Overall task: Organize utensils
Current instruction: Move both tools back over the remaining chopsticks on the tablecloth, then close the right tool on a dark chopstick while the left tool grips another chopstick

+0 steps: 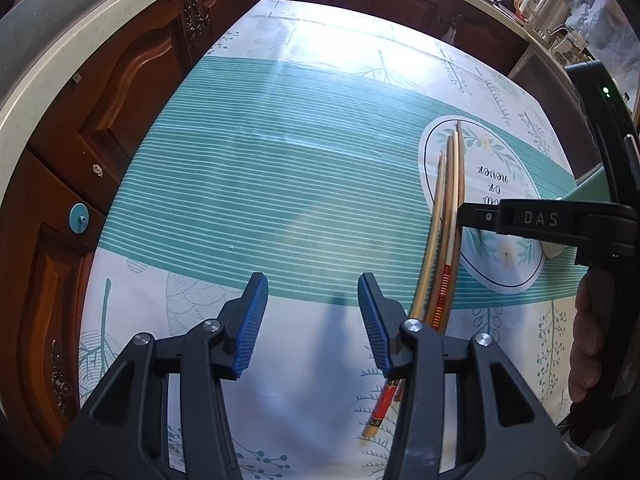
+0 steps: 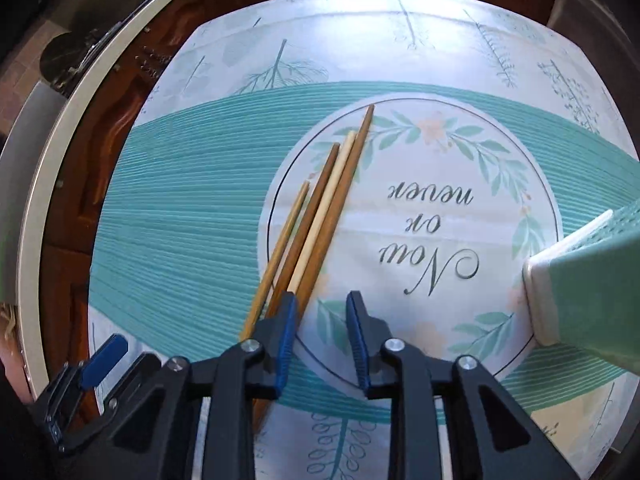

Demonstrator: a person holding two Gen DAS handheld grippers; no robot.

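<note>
Several wooden chopsticks (image 2: 320,216) lie side by side on the tablecloth, tips pointing away; they also show in the left wrist view (image 1: 448,216), one with a red patterned handle (image 1: 442,294). My right gripper (image 2: 322,308) is open and empty, its left finger resting over the chopsticks' handles; it shows from the side in the left wrist view (image 1: 460,216). My left gripper (image 1: 312,296) is open and empty, just left of the chopsticks' handle ends; it shows in the right wrist view (image 2: 104,354). A green utensil holder (image 2: 592,288) lies at the right.
The table (image 1: 240,180) carries a teal striped cloth with a round "Now or never" print (image 2: 432,236). Dark wooden cabinets (image 1: 120,80) and a pale countertop edge stand behind and left. Kettles and jars (image 1: 548,8) sit far right.
</note>
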